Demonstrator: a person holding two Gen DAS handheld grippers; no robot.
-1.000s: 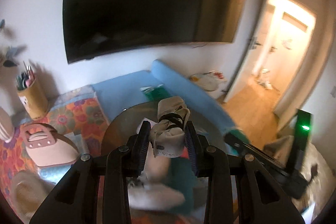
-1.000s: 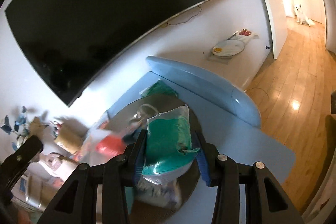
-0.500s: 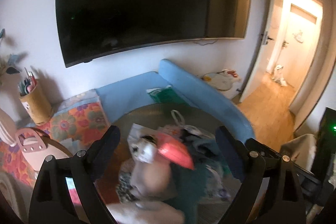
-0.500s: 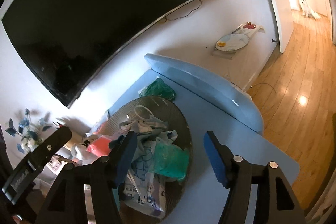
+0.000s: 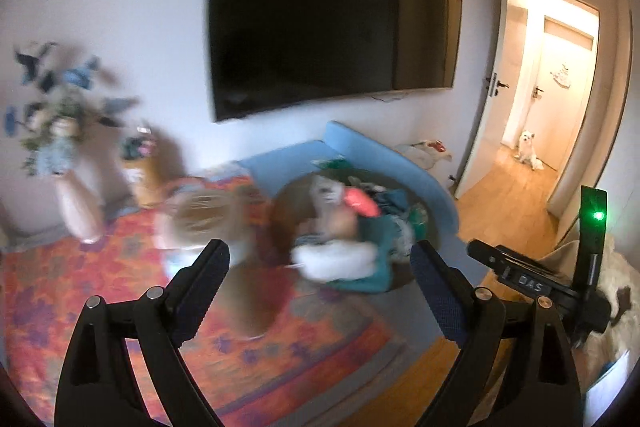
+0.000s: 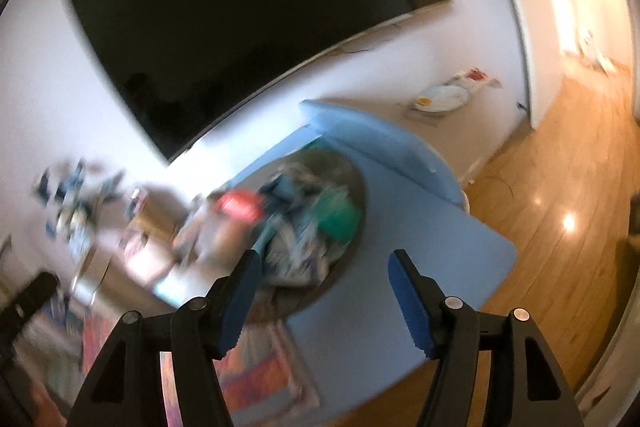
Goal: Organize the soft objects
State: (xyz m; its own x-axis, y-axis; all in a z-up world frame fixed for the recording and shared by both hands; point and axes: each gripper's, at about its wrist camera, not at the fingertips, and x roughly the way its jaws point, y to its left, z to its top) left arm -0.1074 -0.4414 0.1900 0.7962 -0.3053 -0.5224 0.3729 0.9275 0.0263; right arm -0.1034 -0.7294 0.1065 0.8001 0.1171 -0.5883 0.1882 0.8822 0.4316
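Observation:
A round dark basket (image 5: 404,277) (image 6: 356,183) on the blue mat holds a heap of soft things: a white plush (image 5: 332,259), a teal cloth (image 5: 376,243), a pink-red item (image 5: 360,201) (image 6: 238,205) and a green bag (image 6: 338,219). My left gripper (image 5: 320,259) stands wide open, pulled back from the basket, nothing between its fingers. My right gripper (image 6: 324,267) is open too, back from the basket, with nothing between its blue pads. Both views are blurred by motion.
A big dark TV (image 5: 320,27) hangs on the wall. A vase of blue flowers (image 5: 72,195), a pencil cup (image 5: 140,171) and a pale basket-like object (image 5: 200,223) stand on the orange patterned rug (image 5: 120,307). A doorway (image 5: 552,87) with a small white dog (image 5: 528,149) lies right.
Both grippers let go of what they held, the beige bundle and the green bag, which now lie in the basket. Both opened and drew back from the basket.

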